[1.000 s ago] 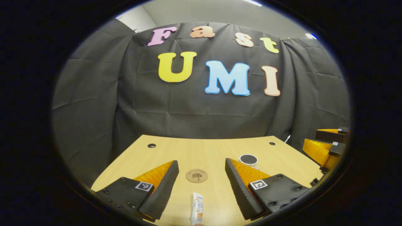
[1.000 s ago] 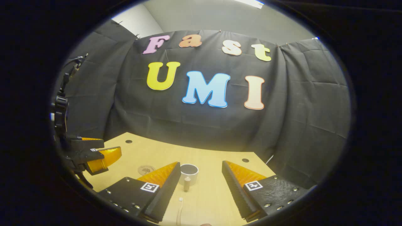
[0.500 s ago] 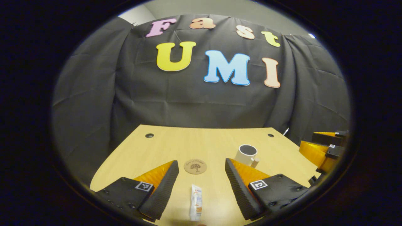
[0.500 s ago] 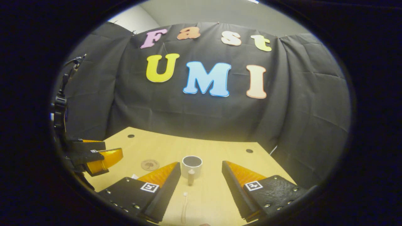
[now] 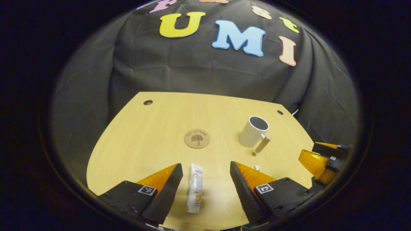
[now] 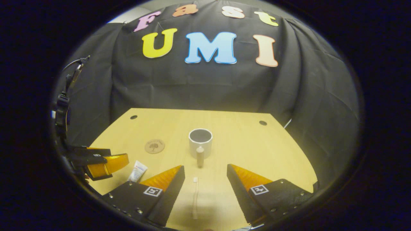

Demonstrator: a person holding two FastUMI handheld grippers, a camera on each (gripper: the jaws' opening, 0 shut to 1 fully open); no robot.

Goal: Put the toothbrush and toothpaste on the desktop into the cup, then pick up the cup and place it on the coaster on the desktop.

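Note:
A white toothpaste tube [image 5: 195, 188] lies on the wooden desk between the wide-apart fingers of my left gripper [image 5: 205, 169], untouched. Beyond it sits a round cork coaster [image 5: 196, 138]. A white cup [image 5: 253, 131] with a wooden handle stands upright to the right. In the right gripper view, a pale toothbrush [image 6: 195, 196] lies lengthwise between the spread fingers of my right gripper [image 6: 205, 171], with the cup [image 6: 200, 141] straight ahead, handle toward me. The coaster [image 6: 154, 146] and toothpaste tube [image 6: 137, 171] lie to its left. Both grippers are open and hold nothing.
The wooden desk [image 5: 154, 134] has small round holes near its far corners and ends at the black cloth wall. The right gripper [image 5: 324, 158] appears at the right edge of the left gripper view. The left gripper [image 6: 99, 162] appears at the left of the right gripper view.
Both views have tipped downward and risen, so more of the desk shows. The toothpaste and toothbrush now lie fully between their grippers' fingers. Nothing on the desk has moved.

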